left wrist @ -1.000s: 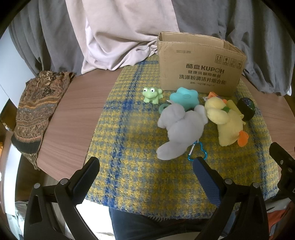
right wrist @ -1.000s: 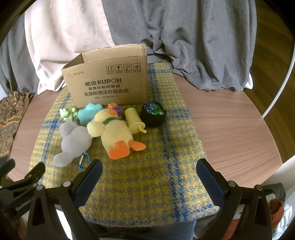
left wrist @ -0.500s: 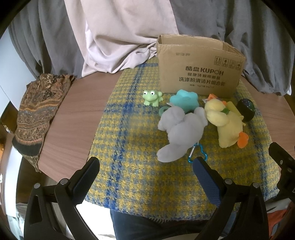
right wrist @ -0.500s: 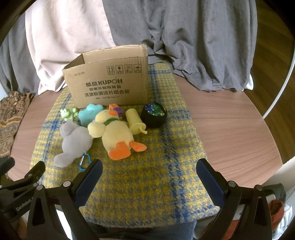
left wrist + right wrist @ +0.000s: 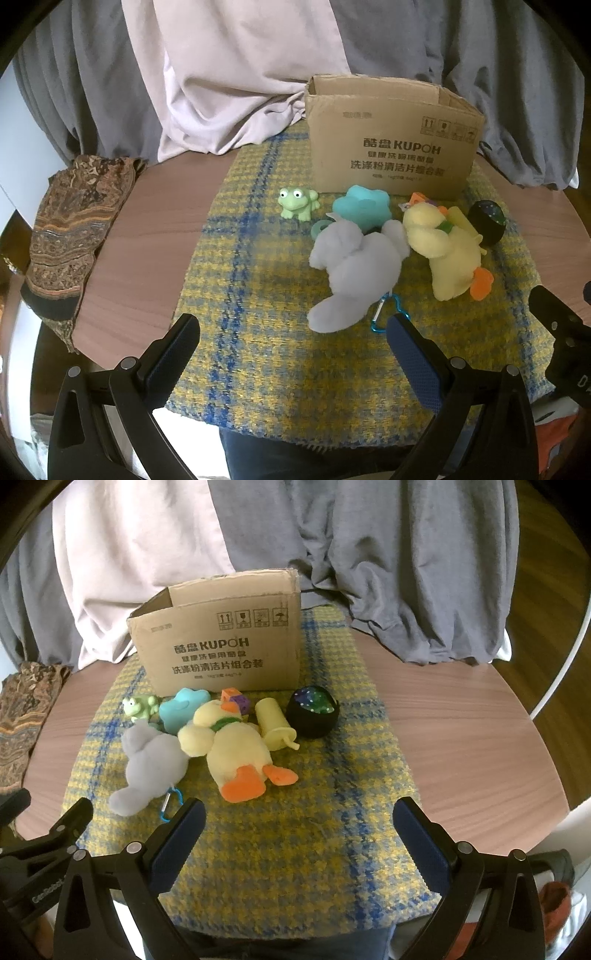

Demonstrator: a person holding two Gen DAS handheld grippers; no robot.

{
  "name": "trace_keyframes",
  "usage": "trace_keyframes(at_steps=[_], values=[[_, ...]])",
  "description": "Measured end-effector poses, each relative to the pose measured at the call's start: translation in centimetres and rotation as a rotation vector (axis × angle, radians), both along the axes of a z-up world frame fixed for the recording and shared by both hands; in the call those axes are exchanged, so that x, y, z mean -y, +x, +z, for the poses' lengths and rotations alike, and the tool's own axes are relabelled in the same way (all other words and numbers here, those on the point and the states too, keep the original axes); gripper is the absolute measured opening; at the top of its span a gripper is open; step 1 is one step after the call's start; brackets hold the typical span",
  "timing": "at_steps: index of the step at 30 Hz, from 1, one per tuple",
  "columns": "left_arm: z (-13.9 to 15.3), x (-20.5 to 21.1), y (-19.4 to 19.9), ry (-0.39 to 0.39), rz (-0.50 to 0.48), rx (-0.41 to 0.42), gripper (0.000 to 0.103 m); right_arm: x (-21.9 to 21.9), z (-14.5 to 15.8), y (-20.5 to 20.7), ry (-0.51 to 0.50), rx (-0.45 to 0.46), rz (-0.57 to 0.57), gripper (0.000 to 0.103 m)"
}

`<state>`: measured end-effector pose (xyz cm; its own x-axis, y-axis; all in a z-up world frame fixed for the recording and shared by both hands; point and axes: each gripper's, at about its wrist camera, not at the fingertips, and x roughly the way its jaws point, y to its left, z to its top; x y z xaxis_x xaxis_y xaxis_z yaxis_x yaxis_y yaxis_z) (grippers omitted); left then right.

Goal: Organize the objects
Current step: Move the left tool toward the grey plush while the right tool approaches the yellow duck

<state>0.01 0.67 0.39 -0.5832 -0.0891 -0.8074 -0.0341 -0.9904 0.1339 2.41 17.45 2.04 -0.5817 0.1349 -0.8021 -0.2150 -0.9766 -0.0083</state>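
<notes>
1. Left wrist view: the left tongs hang released and empty over the near edge of the yellow-and-blue checked cloth that covers the middle of the round wooden worktop.
2. Same view: an open cardboard box stands at the far edge of the cloth. Just in front of it lie a green frog toy, a teal star-shaped toy, a grey plush with a blue carabiner, a yellow duck plush and a dark speckled ball-like thing.
3. Same view: a patterned brown cloth drapes over the left edge of the worktop, well apart from the toys. The tip of the right tongs pokes in at the right.
4. Right wrist view: the right tongs are also spread wide, grasping nothing, above the near part of the checked cloth.
5. Same view: the cardboard box has its top open; its inside cannot be seen from here. The frog, the teal toy, the grey plush and the duck lie bunched together, touching.
6. Same view: behind the duck sit small orange and purple blocks; a pale yellow bottle-like toy lies beside the dark speckled ball.
7. Judgement: the sorting looks barely begun, if at all. Every toy in sight lies outside the box, so all remain to be picked up and put away, presumably into it.
</notes>
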Motion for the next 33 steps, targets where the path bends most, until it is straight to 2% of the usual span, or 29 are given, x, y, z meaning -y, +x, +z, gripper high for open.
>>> trace_keyframes(at_steps=[11,26,33], values=[[-1.0,-0.8,-0.6,0.018,-0.049,0.000,0.103,0.2,-0.5,-0.8,0.021,-0.019,0.029,0.102],[-4.0,-1.4,-3.1,0.016,-0.044,0.035,0.103,0.2,-2.6,-3.4,-0.009,-0.020,0.104,0.102],[-5.0,-2.1,-3.9,0.026,-0.083,0.042,0.103,0.2,-3.4,-4.4,-0.018,-0.006,0.134,0.102]])
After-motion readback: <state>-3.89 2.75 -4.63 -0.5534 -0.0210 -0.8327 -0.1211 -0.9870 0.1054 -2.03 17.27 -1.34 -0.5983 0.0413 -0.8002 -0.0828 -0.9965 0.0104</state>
